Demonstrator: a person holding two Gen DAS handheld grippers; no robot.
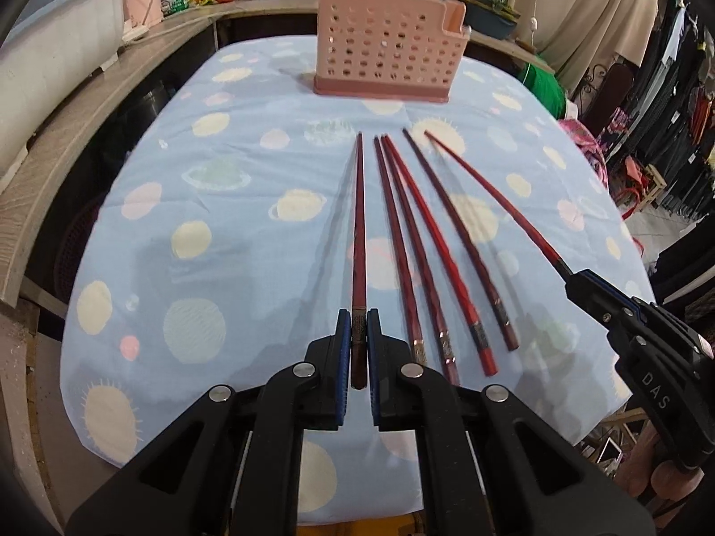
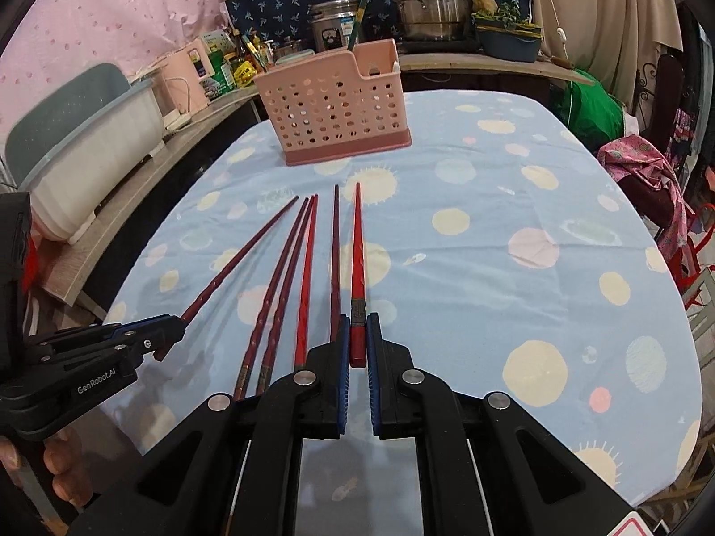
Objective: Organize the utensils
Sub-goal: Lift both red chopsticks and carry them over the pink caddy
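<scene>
- Your left gripper (image 1: 358, 348) was closed down on the thick end of a dark red chopstick (image 1: 358, 241); its blue pads (image 1: 343, 348) pressed that end from both sides, and the stick ran forward toward the pink perforated utensil holder (image 1: 386, 60); its shadow lay off to the left on the cloth.
- Your right gripper (image 2: 358, 339) was likewise clamped on the butt of a bright red chopstick (image 2: 357, 250), the tip pointing at the holder (image 2: 333, 107); seen from the left wrist camera, that stick (image 1: 491, 205) angled out from the right gripper (image 1: 574, 283) above the cloth.
- Four more chopsticks (image 1: 429, 250) lay side by side on the blue tablecloth with pale circles (image 1: 223, 245), between the two gripped ones, thick ends toward you; the two on the left touched near their tips.
- The utensil holder stood upright at the far end of the table, well apart from the chopstick tips; I could not tell what its compartments held.
- Your fingers (image 2: 67, 469) showed beneath the left gripper's handle in the right wrist view.
</scene>
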